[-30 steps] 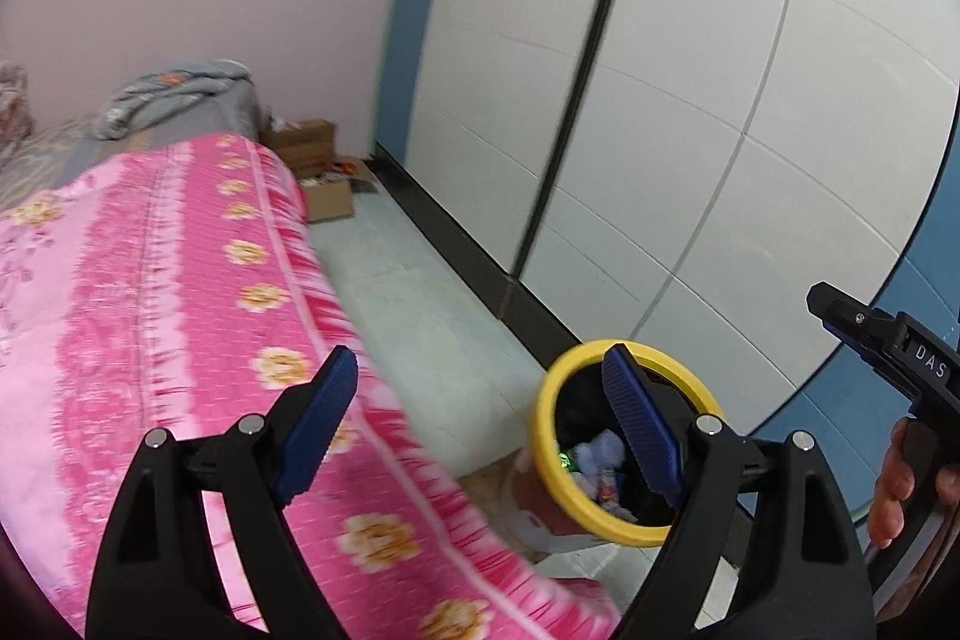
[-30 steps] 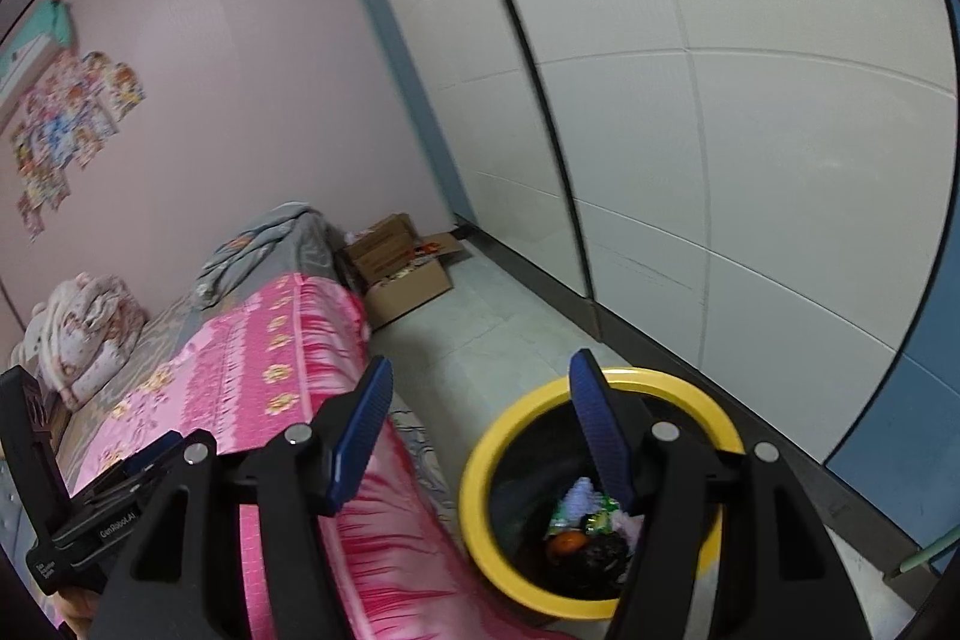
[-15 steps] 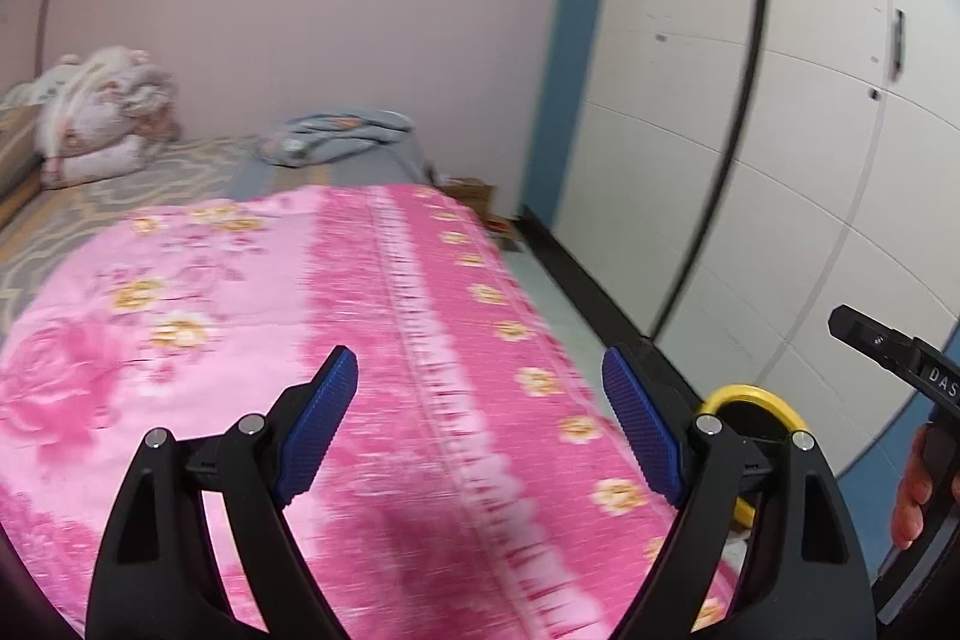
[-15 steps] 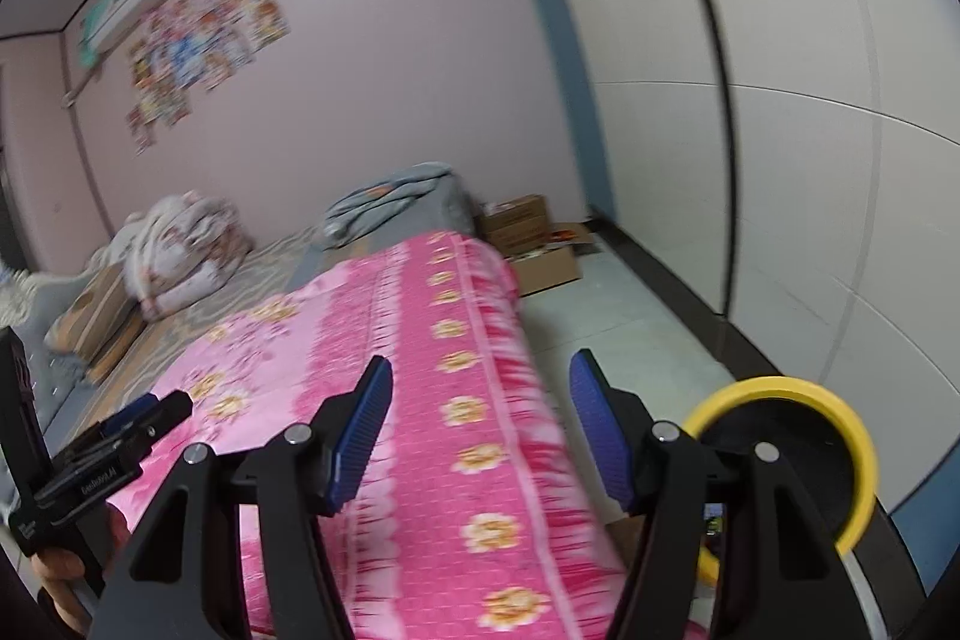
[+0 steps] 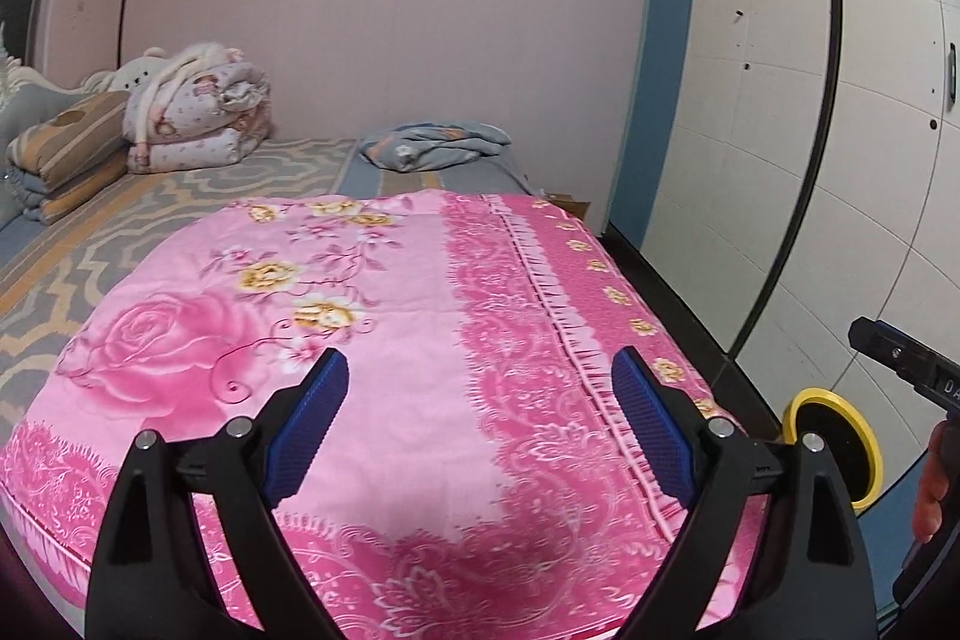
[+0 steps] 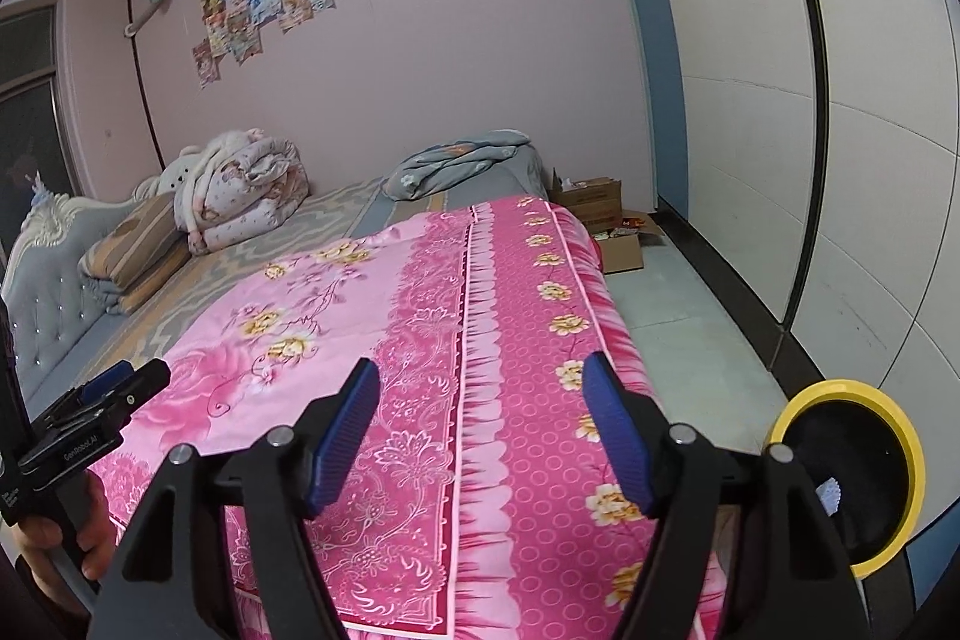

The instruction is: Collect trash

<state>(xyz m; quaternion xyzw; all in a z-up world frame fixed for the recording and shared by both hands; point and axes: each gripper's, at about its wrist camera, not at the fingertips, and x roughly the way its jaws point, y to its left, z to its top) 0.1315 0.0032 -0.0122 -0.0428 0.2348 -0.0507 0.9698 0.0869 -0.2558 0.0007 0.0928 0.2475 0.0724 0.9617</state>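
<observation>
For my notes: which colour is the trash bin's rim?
Yellow rim on the trash bin, clearest in the right wrist view.

The pink quilt (image 5: 420,352) is soft printed cloth — matt. The bin (image 6: 900,436) has a glossy yellow plastic rim; the floor-side boxes (image 6: 606,220) look like plain cardboard.

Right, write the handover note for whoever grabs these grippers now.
Left gripper: open, empty, jaws just widened, over the pink bedspread.
Right gripper: open, empty, jaws just widened too, over the same bedspread.
Yellow bin: on the floor to the right of the bed, some trash already inside.
Left to do: no loose trash shows on the bed in either view; search elsewhere and bin whatever turns up.
</observation>
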